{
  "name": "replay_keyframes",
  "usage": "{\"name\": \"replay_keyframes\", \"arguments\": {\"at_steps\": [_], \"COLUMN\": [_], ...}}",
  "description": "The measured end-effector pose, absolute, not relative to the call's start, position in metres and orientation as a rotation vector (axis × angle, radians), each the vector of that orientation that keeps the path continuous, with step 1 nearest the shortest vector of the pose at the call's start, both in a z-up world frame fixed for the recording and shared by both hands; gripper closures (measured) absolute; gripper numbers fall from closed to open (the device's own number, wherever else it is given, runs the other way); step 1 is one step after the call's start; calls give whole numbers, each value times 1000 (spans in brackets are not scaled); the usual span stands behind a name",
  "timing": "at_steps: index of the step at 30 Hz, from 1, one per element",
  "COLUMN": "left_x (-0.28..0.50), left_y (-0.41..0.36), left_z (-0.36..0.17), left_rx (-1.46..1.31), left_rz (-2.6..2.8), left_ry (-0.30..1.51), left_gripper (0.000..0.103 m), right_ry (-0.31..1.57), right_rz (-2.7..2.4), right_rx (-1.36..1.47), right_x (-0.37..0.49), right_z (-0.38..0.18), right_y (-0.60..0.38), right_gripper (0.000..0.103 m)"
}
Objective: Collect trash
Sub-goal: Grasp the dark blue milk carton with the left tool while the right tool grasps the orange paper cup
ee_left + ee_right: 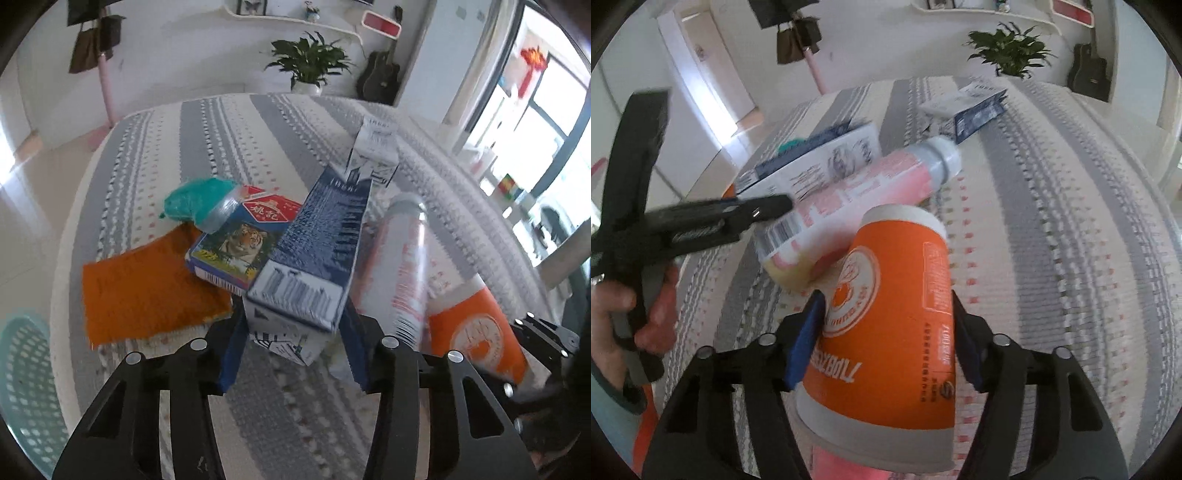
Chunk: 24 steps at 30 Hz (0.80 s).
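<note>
Two grips are seen: the blue milk carton (314,254) at frame centre is clamped by the left gripper (291,332), the orange paper cup (890,314) at lower centre by the right gripper (886,332).

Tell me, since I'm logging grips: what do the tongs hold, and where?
Left tongs grip the milk carton by its bottom end. Right tongs straddle the orange cup's middle; grip unclear.

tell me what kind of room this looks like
Most likely a lived-in home, perhaps a living or dining room: a round table with a striped woven cloth, a potted plant by the wall, a guitar leaning in the corner, and a shelf with a framed picture.
</note>
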<state>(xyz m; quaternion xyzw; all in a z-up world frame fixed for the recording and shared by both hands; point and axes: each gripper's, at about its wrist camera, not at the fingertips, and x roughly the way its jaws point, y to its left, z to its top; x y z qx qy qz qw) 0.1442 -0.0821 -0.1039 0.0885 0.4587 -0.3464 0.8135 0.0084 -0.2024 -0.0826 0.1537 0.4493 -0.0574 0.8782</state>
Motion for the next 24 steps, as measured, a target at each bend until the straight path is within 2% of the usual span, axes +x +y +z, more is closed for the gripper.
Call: {"name": "replay_keyframes", "arguments": {"at_steps": [9,14,15,17,19,24], "left_x": [79,46,42,39,43,73], "left_y": [-30,-11,-10,-11,-14,-32], "left_z": [-95,-106,-107,-104,-95,-94], "left_rx": [165,157,156,166,180,176], "left_rz": [-599,-639,-656,-666,-656,-649], "left_ry": [975,1043,1056,1047,1010,1040], "left_gripper": [59,62,61,45,37,34], "right_ry": [815,847,852,860,865,868], "right_rz": [-344,-331,-320,-283,-248,-188], "right_rx": [51,61,69,102,136,201], "right_x": [2,6,7,8,6,5], "right_z": [-48,-55,-56,-58,-58,-55], "right_y": [-193,-194,-194,-195,-193,-190], "right_gripper": [44,43,43,43,43,37]}}
